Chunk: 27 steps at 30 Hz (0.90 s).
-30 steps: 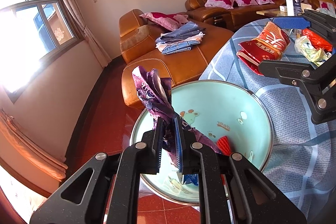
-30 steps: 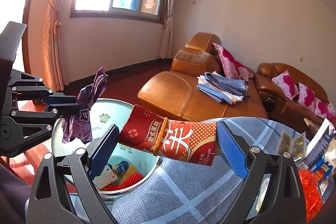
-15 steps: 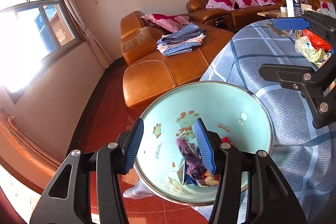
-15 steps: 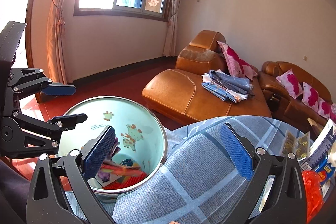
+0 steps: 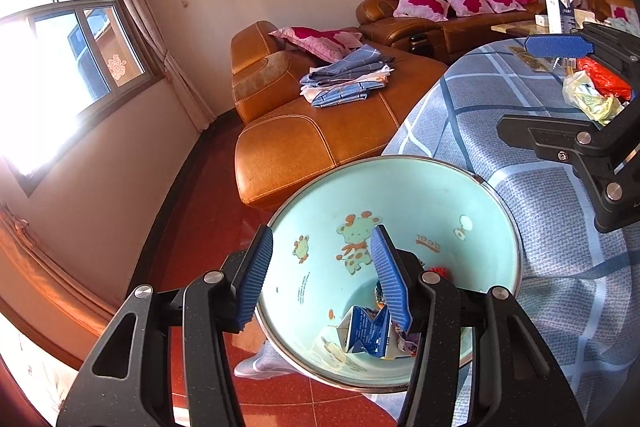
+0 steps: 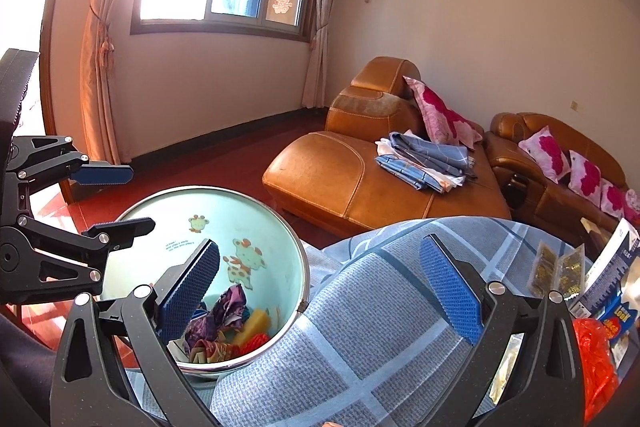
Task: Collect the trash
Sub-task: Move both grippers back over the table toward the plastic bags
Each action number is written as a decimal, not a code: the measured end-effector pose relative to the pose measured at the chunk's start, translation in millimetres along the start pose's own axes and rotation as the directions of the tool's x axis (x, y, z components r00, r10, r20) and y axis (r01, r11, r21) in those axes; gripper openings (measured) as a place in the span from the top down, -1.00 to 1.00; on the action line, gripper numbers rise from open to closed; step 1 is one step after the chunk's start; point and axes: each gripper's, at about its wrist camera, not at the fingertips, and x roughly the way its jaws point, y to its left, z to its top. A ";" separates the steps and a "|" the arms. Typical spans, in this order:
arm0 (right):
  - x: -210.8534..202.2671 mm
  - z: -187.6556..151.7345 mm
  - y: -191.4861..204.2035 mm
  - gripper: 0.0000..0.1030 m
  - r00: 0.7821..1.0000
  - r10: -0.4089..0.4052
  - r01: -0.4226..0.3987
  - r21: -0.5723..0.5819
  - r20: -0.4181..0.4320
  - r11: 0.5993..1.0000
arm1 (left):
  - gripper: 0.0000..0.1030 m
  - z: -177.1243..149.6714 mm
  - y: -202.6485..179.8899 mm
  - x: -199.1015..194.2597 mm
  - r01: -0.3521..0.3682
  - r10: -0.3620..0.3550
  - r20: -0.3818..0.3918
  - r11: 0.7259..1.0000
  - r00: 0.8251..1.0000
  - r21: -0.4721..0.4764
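Observation:
A round bin (image 5: 400, 158) with a pale teal inside and cartoon giraffes stands on the red floor against the table's edge. My left gripper (image 5: 322, 279) hangs over its mouth, open and holding nothing. In the bin lie a crumpled purple wrapper (image 6: 224, 311), a blue-and-white carton (image 5: 366, 333) and a red packet (image 6: 256, 341). My right gripper (image 6: 320, 291) is wide open and bare, one finger over the bin (image 6: 256, 227), the other over the tablecloth. Each gripper shows in the other's view: the left gripper (image 6: 112, 201), the right gripper (image 5: 548, 91).
The table wears a blue-grey checked cloth (image 6: 380, 327). On it lie a red plastic bag (image 6: 596, 359), a yellowish bag (image 5: 588, 99), gold sachets (image 6: 556, 267) and a blue-and-white box (image 6: 612, 267). An orange leather sofa (image 5: 320, 131) with folded cloth stands beyond the bin.
My left gripper opened and the purple wrapper dropped into the bin. The red packet that lay between my right gripper's fingers has also fallen in. Neither hand shifted.

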 end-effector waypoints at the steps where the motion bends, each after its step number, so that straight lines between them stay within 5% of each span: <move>1: 0.1 0.0 -0.4 -0.91 1.000 -0.001 0.001 0.001 0.000 1.000 | -0.01 -0.1 -0.2 -0.3 -0.001 0.001 0.001 1.000 1.000 -0.001; 8: -2.6 -1.0 -1.9 -0.91 1.000 -0.029 0.029 0.006 0.011 1.000 | -0.17 1.7 1.0 -3.8 0.002 -0.002 0.017 1.000 1.000 -0.010; 16: -24.0 -4.8 -19.8 -0.91 0.973 -0.228 0.225 0.096 0.021 0.970 | -0.37 9.6 -16.0 -13.2 0.061 -0.060 0.048 0.998 0.997 -0.003; 22: -66.7 -19.5 -35.5 -0.90 0.928 -0.372 0.371 0.141 -0.020 0.918 | -0.41 25.3 -50.4 -25.8 0.150 -0.153 0.095 0.988 0.984 0.040; 27: -120.0 -45.6 -58.4 -0.90 0.863 -0.500 0.504 0.209 -0.077 0.838 | -0.42 39.9 -91.2 -38.8 0.243 -0.254 0.141 0.966 0.957 0.093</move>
